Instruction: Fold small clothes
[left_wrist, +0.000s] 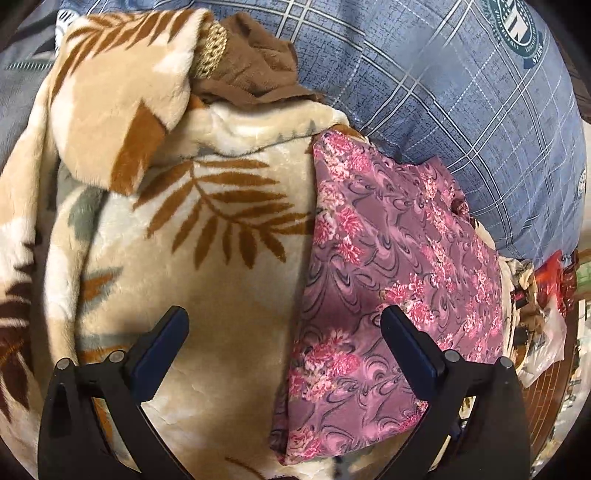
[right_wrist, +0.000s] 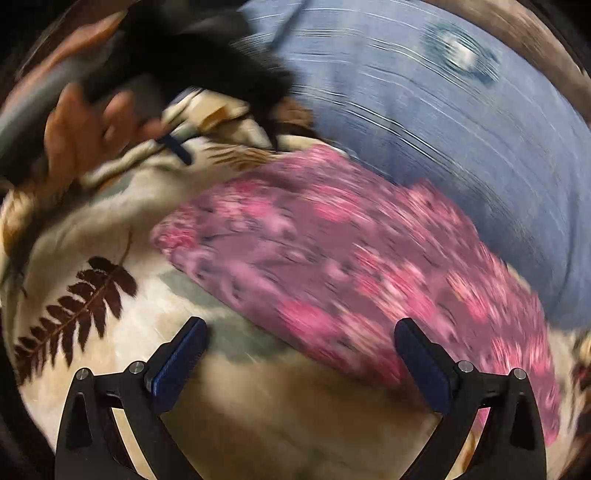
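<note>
A pink and mauve floral garment lies folded flat on a cream fleece blanket with brown fern leaves. My left gripper hovers open above the garment's left edge, with one finger over the blanket and one over the cloth. In the blurred right wrist view the same garment stretches across the middle, and my right gripper is open above its near edge, holding nothing. At upper left of that view, a hand holds the other gripper over the blanket.
A blue plaid pillow with a round emblem lies behind the garment. A brown cloth sits on the blanket's folded top edge. At the far right are a red object and clutter beside the bed.
</note>
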